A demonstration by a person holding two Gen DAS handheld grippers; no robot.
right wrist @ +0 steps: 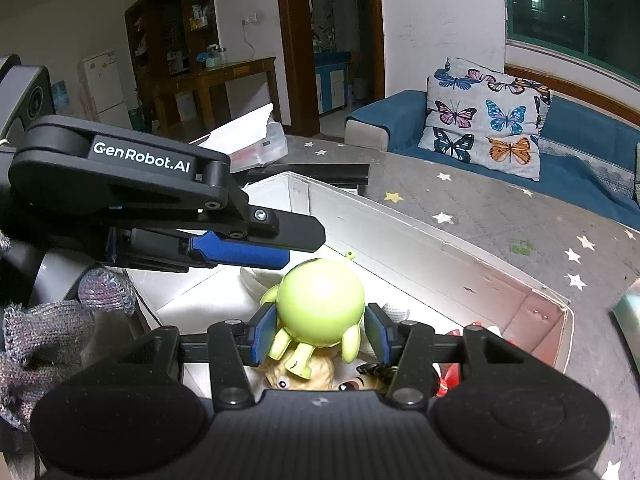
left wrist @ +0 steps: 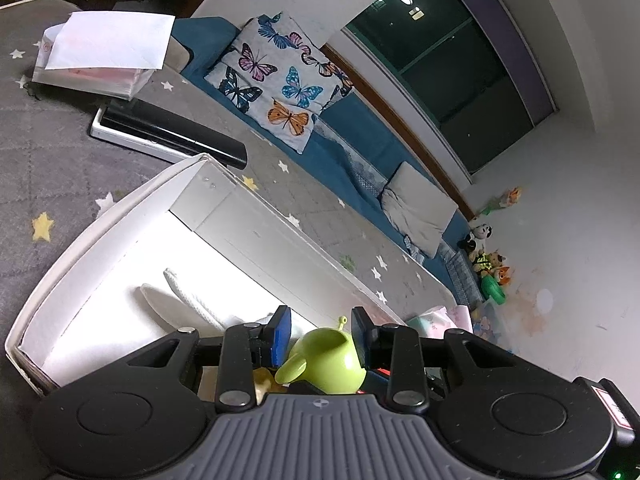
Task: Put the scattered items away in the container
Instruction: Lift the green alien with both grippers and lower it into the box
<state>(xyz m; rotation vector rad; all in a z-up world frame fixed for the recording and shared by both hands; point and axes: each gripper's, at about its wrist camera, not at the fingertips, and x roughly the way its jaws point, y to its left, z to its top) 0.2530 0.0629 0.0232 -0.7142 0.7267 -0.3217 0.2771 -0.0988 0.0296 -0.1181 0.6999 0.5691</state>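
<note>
One round, glossy green toy (right wrist: 320, 304) over the white box (right wrist: 440, 256).

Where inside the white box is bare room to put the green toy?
Free: the bare floor at the far end of the white box, beyond the white rope. Crowded: the near end, where the tan toy and red toy lie.

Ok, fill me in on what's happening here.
A person is tidying toys into a white box with two hand-held grippers. The right hand-held gripper has its pads closed on a green toy and holds it over the box, just above other toys already inside. The left hand-held gripper is open, close to the toy's top, with no clear grip on it.
</note>
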